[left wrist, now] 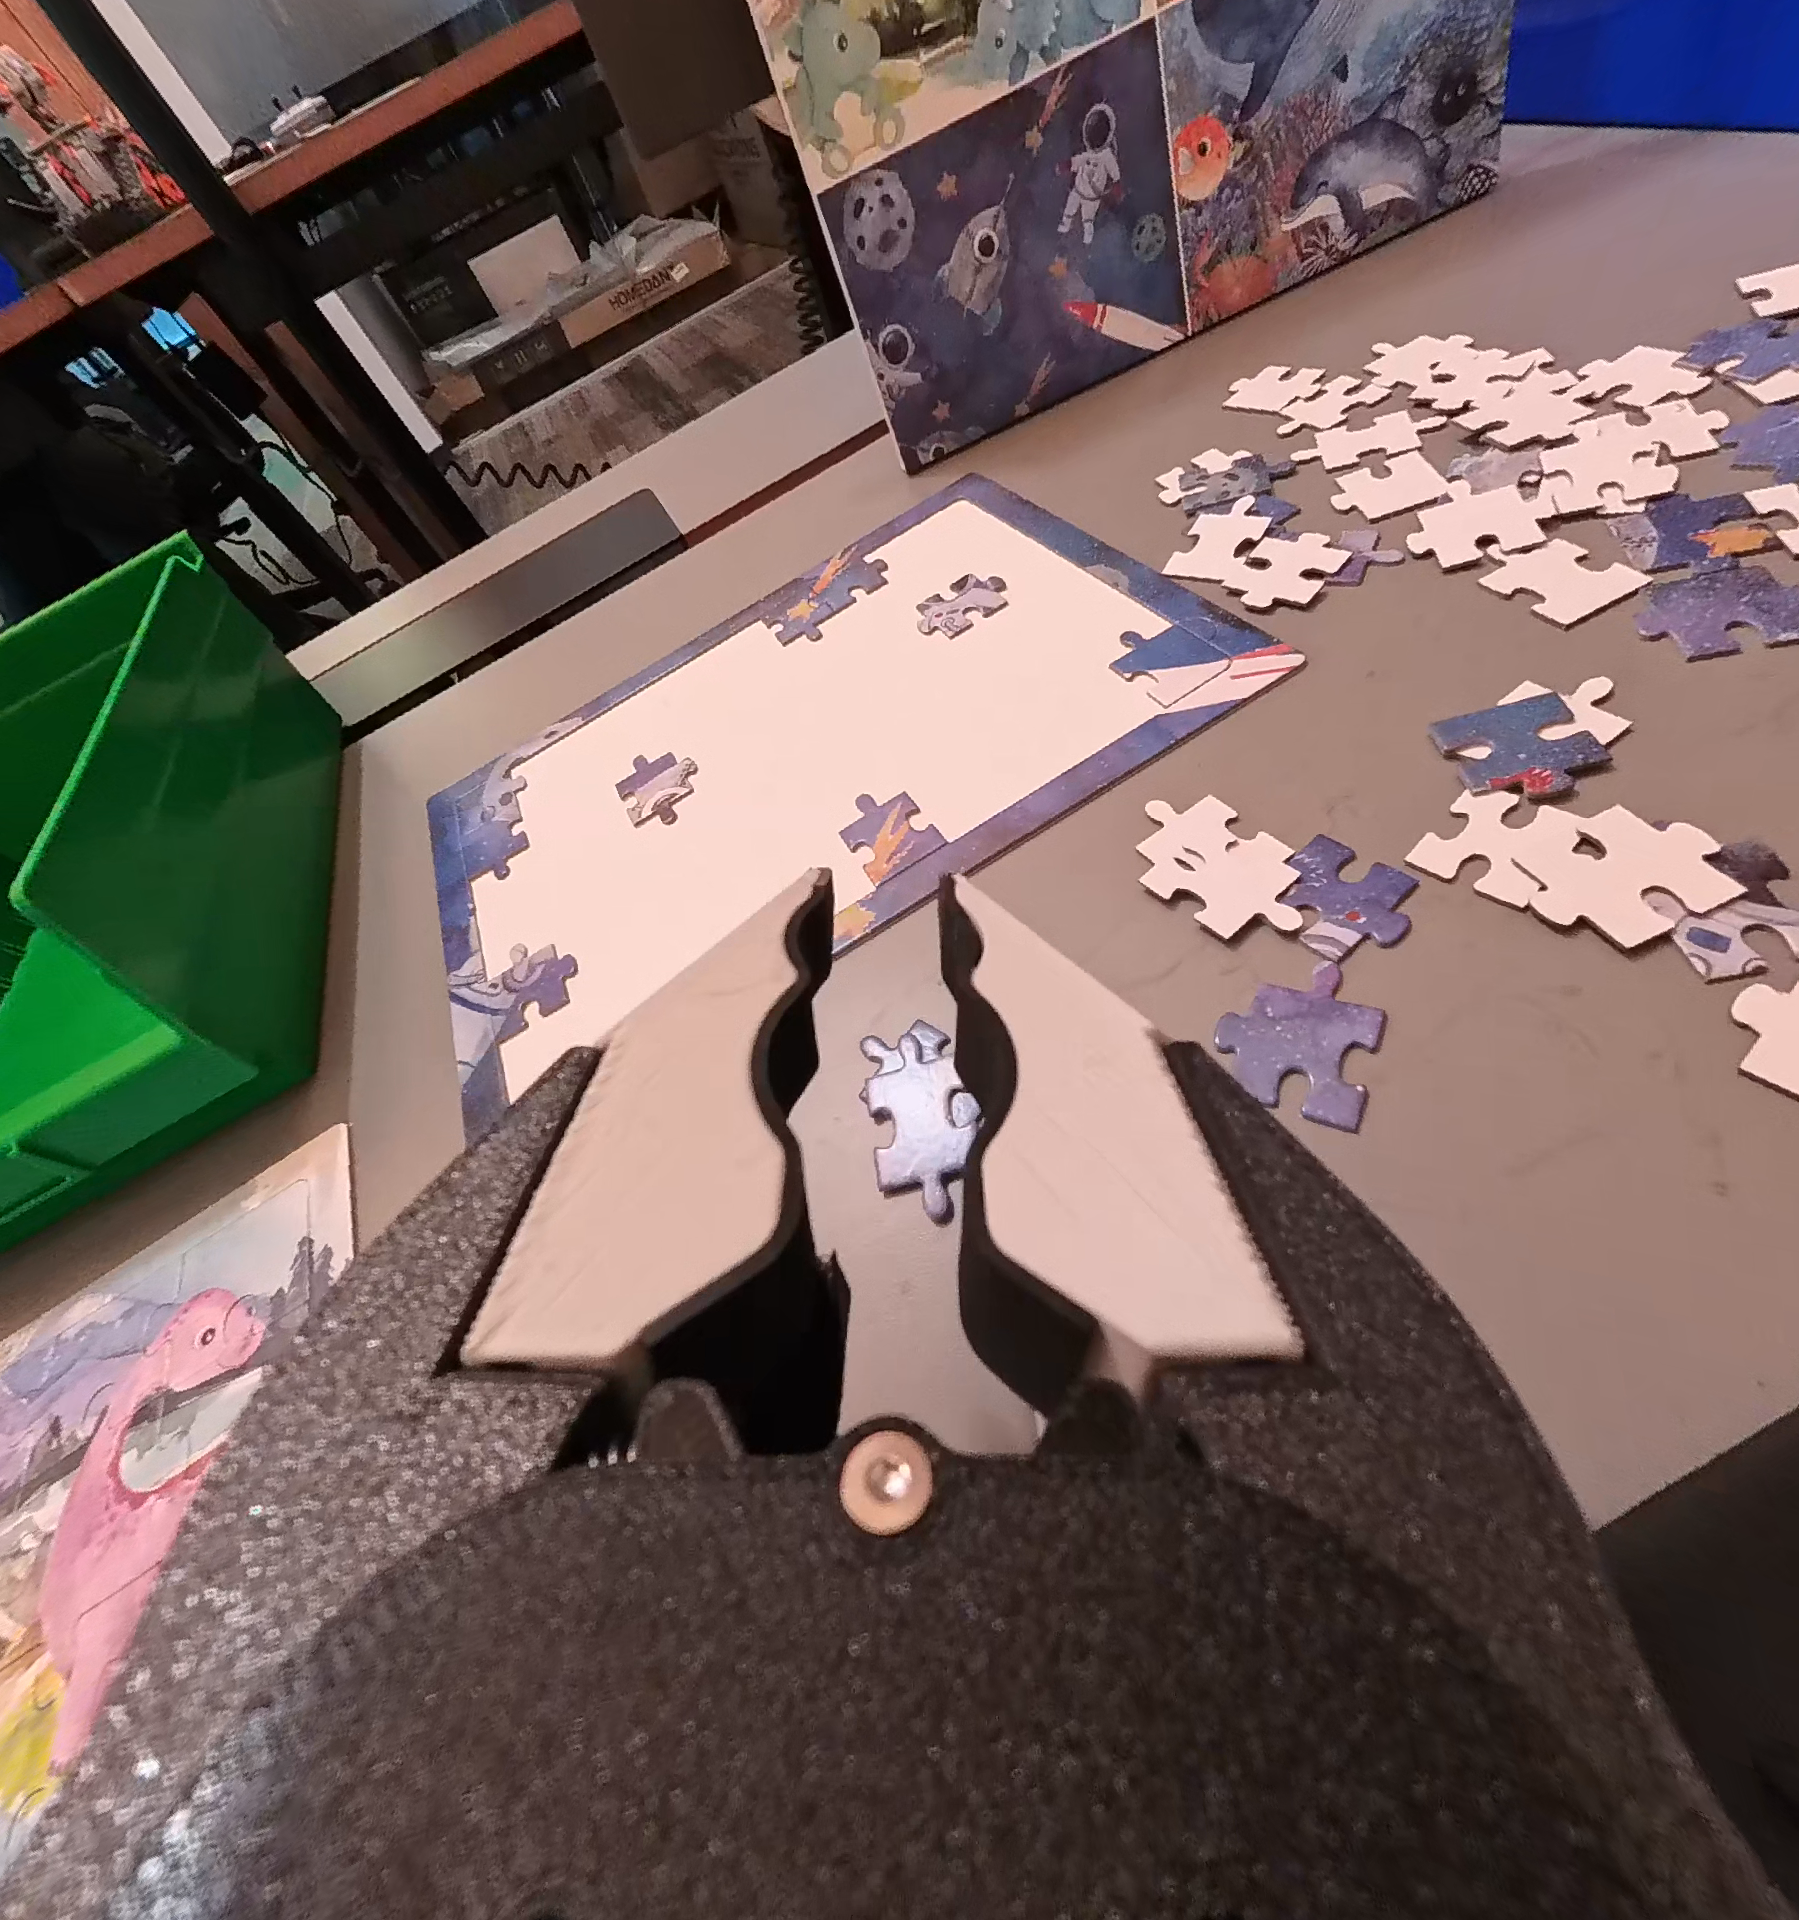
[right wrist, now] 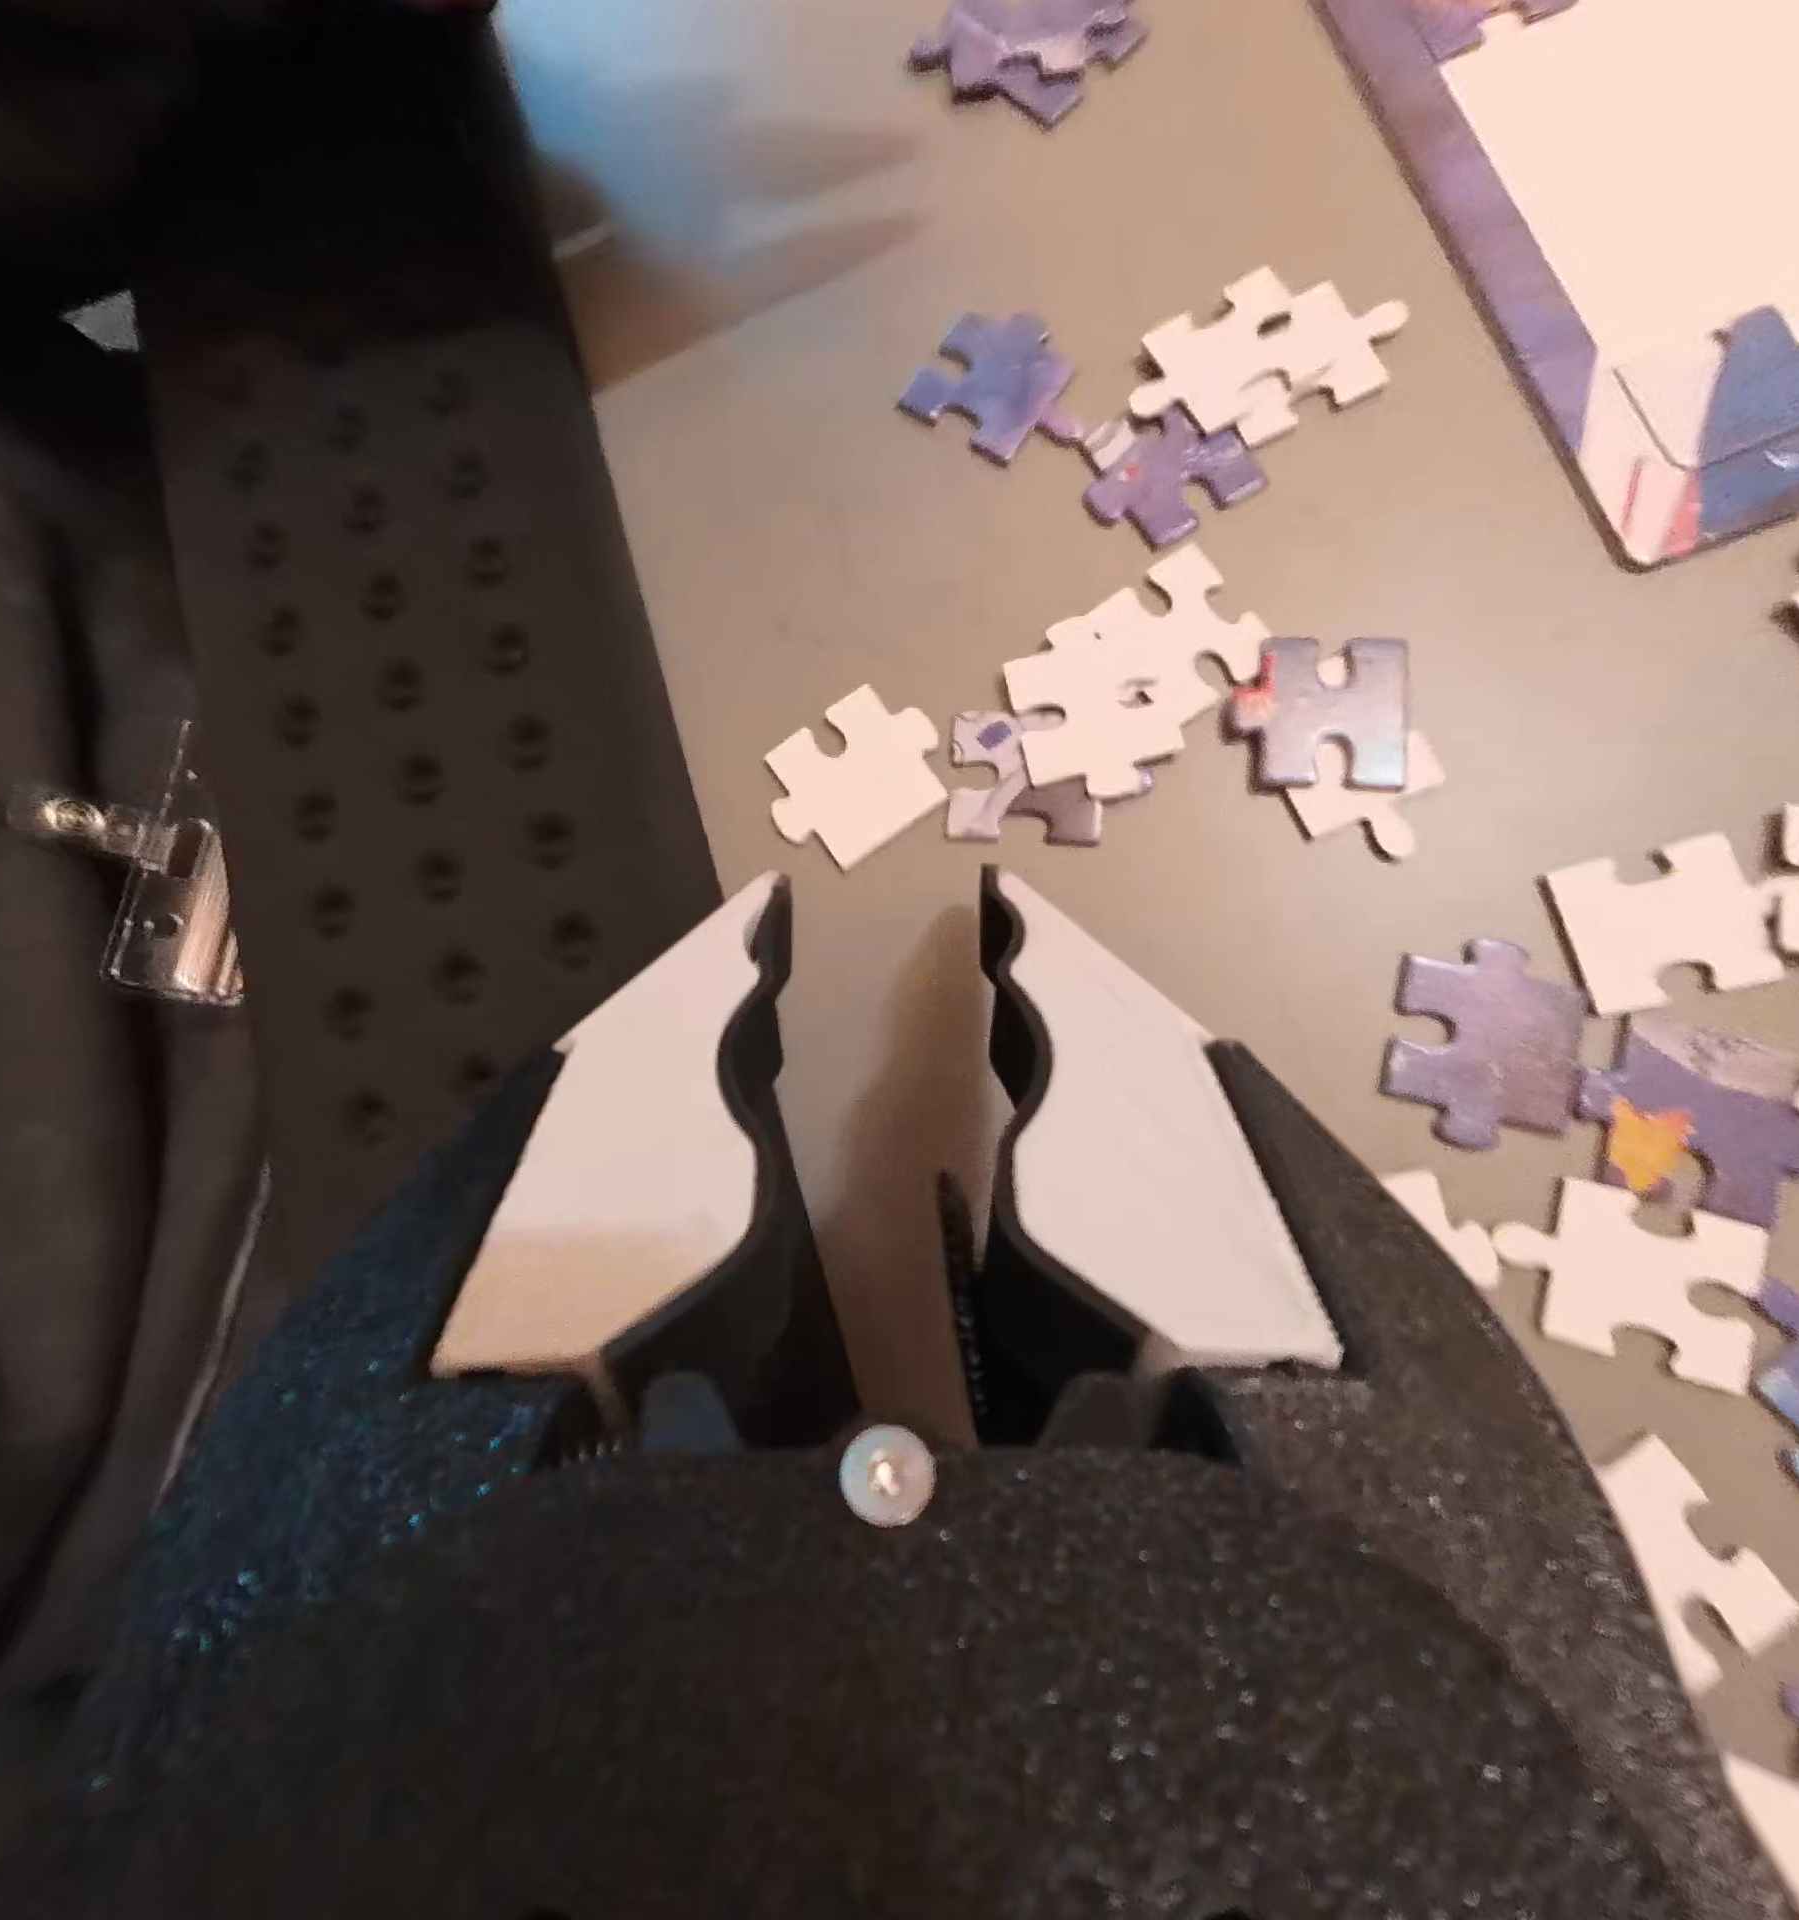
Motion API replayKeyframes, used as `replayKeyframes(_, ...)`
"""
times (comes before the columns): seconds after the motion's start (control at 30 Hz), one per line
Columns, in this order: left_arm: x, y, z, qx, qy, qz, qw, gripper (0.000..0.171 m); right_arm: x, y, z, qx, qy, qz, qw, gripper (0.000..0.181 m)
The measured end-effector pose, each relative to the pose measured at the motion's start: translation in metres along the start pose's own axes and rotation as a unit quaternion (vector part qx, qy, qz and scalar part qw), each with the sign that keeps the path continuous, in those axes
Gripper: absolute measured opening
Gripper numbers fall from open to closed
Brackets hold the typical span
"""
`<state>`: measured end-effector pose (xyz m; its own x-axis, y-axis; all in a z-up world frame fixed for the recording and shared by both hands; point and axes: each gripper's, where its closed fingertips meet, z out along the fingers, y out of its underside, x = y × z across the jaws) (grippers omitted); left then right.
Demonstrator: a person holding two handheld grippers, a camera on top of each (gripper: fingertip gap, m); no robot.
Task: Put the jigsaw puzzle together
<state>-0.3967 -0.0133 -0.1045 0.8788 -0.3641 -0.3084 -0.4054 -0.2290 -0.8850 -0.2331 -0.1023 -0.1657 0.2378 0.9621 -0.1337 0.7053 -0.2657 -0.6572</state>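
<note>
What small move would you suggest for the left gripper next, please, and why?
Probably lower the left gripper and close on the blue piece seen between its fingers. Its jaws are open and empty, that piece lies face up and alone on the table, and the puzzle tray just ahead is mostly unfilled.

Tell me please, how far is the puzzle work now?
Early stage. Done: a few pieces sit in the puzzle tray, mostly at its corners and edges; most of its white base is bare. In hand: nothing; the left gripper is open above a blue piece, and the right gripper is open and empty. Left: the many loose pieces on the table.
</note>
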Motion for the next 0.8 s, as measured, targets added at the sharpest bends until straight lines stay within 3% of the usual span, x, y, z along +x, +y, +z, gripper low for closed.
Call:
replayKeyframes(0.07,-0.001,0.0,0.0,-0.001,-0.001,-0.002,1.0,0.02,-0.003,-0.01,0.008,0.019,-0.012,0.005,1.0,0.039)
replayKeyframes(0.3,-0.002,0.001,0.001,-0.004,0.001,-0.01,1.0,0.02,-0.006,-0.011,0.024,-0.013,0.009,-0.057,0.998,0.043)
replayKeyframes(0.4,-0.001,0.002,0.001,-0.006,-0.001,-0.003,1.0,0.02,0.008,-0.015,0.028,-0.026,0.042,-0.075,0.996,0.048)
replayKeyframes(0.57,-0.002,0.001,0.001,-0.002,-0.001,-0.007,1.0,0.02,0.018,-0.016,0.019,-0.018,0.077,-0.067,0.995,0.039)
replayKeyframes(0.67,-0.002,0.001,0.001,-0.002,0.0,-0.011,1.0,0.02,0.026,-0.006,0.013,-0.039,0.112,-0.021,0.993,0.039)
replayKeyframes(0.8,-0.001,0.001,0.001,-0.003,0.001,-0.007,1.0,0.02,0.01,-0.01,0.017,-0.02,0.105,0.006,0.994,0.038)
